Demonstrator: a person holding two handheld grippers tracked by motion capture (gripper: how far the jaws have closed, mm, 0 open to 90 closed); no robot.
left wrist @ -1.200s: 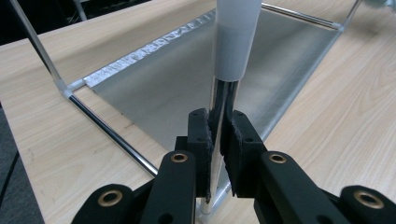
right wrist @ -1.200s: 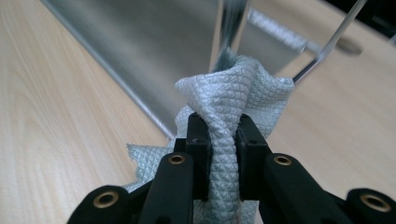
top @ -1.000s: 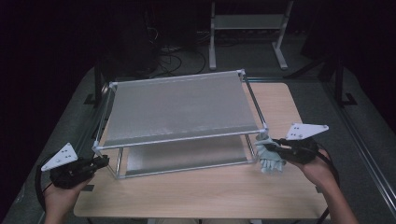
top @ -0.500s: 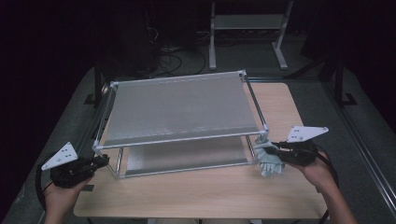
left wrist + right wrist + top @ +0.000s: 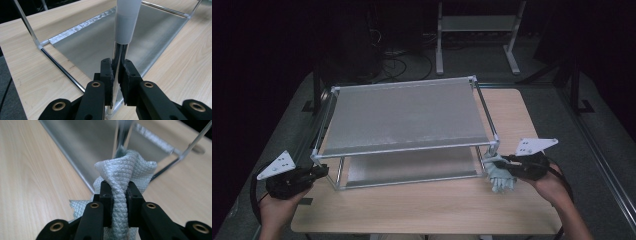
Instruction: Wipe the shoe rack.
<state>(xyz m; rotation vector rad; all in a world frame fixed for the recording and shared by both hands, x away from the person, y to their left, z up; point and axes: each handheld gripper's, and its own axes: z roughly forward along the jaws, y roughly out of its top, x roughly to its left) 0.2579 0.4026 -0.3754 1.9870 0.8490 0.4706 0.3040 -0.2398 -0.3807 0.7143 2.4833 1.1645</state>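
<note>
The left hand-held gripper (image 5: 115,75) is clamped tight on the near left post (image 5: 119,53) of the two-level metal rack (image 5: 404,149), steadying it. The right hand-held gripper (image 5: 117,192) is nearly closed on a bunched grey cloth (image 5: 125,173), which it presses against the rack's near right post (image 5: 123,135) just ahead of its jaws.

Risks, as I judge them: the rack is light, so a hard rub could slide or tip it on the tabletop (image 5: 422,205) if the left grip slips on the smooth post. The cloth could also snag on the corner joint and pull out of the jaws.

The cloth hides where it meets the post, and the right post is blurred, so any dirt cannot be made out.
</note>
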